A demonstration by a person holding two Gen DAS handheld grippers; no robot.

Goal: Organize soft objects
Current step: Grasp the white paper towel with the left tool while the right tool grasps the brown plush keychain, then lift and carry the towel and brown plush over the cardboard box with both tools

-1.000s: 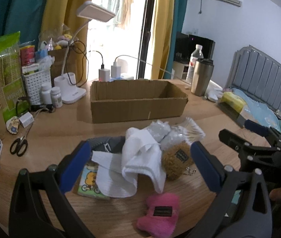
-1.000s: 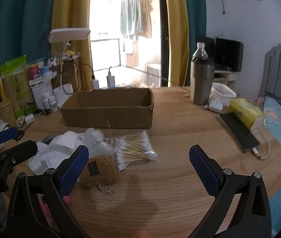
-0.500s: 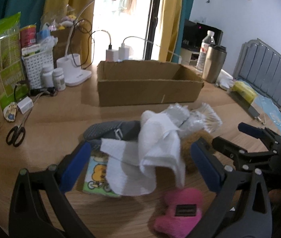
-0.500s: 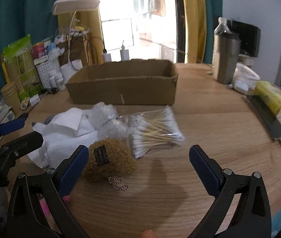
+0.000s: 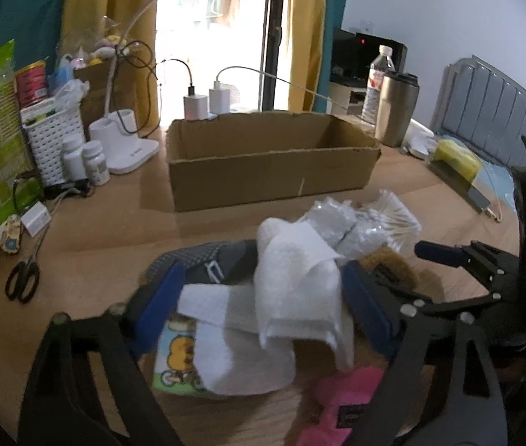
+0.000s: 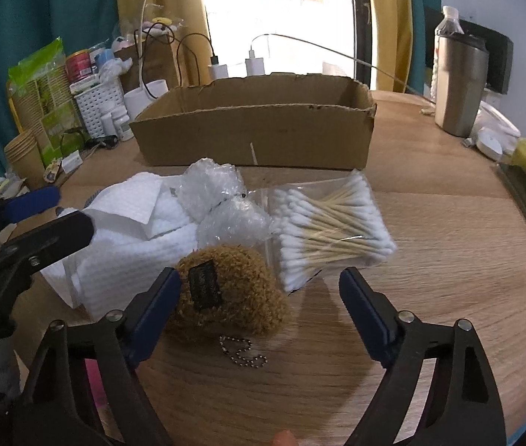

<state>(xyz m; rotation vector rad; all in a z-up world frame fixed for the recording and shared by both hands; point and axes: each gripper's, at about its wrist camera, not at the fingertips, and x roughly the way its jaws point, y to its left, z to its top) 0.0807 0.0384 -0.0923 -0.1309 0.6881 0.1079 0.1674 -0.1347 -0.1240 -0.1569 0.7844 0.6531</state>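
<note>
A: Both grippers come down on the pile of soft things in front of the cardboard box (image 5: 270, 171). The left gripper (image 5: 263, 304) has its jaws apart on both sides of the white towel (image 5: 292, 297). They have just been closing a little, but the pads do not press the cloth yet.

B: And the right gripper (image 6: 259, 297)?

A: Also apart, also just closing. The brown plush (image 6: 229, 286) is between its jaws, close to the left pad, and nothing is pinched.

B: How should one do this step well?

A: I think each gripper should go lower, so the pads take the thick middle of the item and not a loose edge. The towel lies over a grey cloth (image 5: 203, 260) and a cartoon cloth (image 5: 177, 360), so a shallow grip may drag them. The plush has a ball chain (image 6: 242, 351) that could catch.

B: What is in the box?

A: What I can see of its inside holds nothing. The bag of cotton swabs (image 6: 330, 230), the bubble wrap (image 6: 218, 204) and the pink plush (image 5: 344, 401) lie on the table (image 6: 430, 260).
</note>
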